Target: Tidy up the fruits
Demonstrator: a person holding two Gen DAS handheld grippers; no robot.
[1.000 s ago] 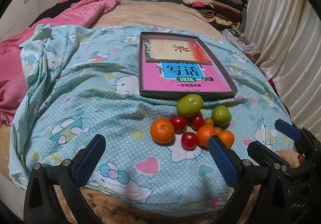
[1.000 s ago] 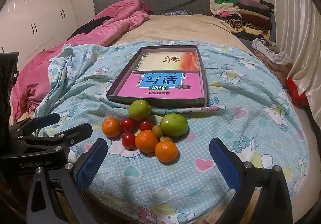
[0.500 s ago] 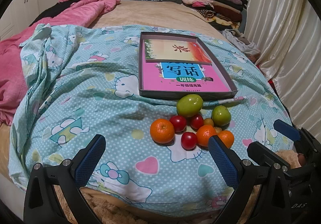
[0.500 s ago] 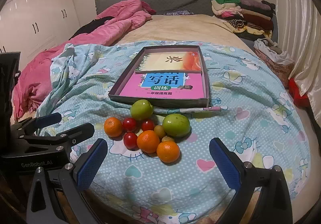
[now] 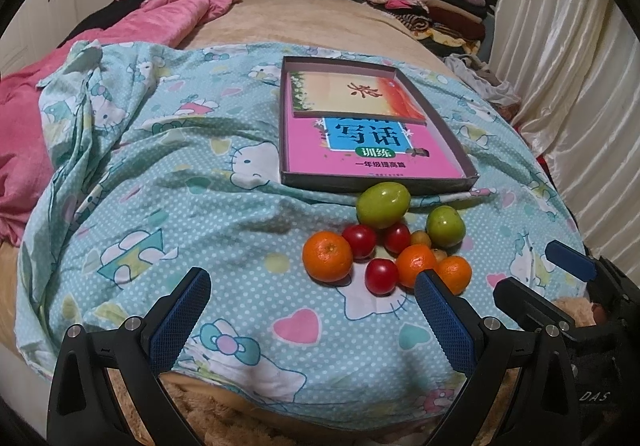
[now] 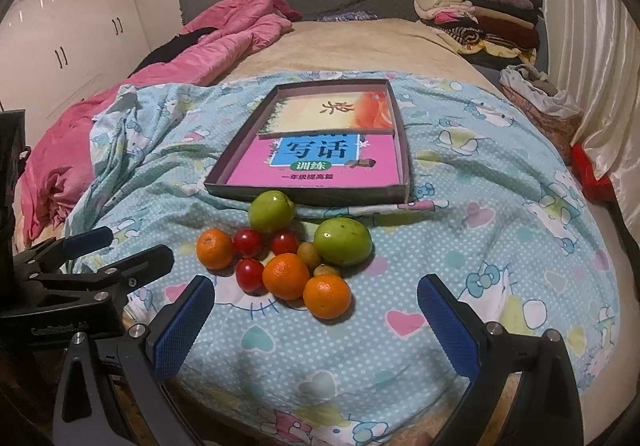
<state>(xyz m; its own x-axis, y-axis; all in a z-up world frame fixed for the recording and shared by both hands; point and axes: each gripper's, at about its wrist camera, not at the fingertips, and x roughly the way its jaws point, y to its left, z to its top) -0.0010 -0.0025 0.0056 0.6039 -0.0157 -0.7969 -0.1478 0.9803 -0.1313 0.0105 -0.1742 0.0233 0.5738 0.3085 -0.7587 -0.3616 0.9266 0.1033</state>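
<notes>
Here we see both tools released: the left gripper [image 5: 310,296] and right gripper [image 6: 316,304] hover with jaws spread wide, grasping nothing. The fruit cluster [image 6: 286,252] of oranges, red tomatoes and two green fruits lies on the patterned blue sheet [image 5: 180,206], just before the shallow box [image 6: 308,197] holding books.

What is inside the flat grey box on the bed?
Inside the box lie two books: a pink one with a blue title panel, and an orange-and-cream one overlapping its far end. The pink book's top part is covered, and anything beneath the books is hidden.
</notes>
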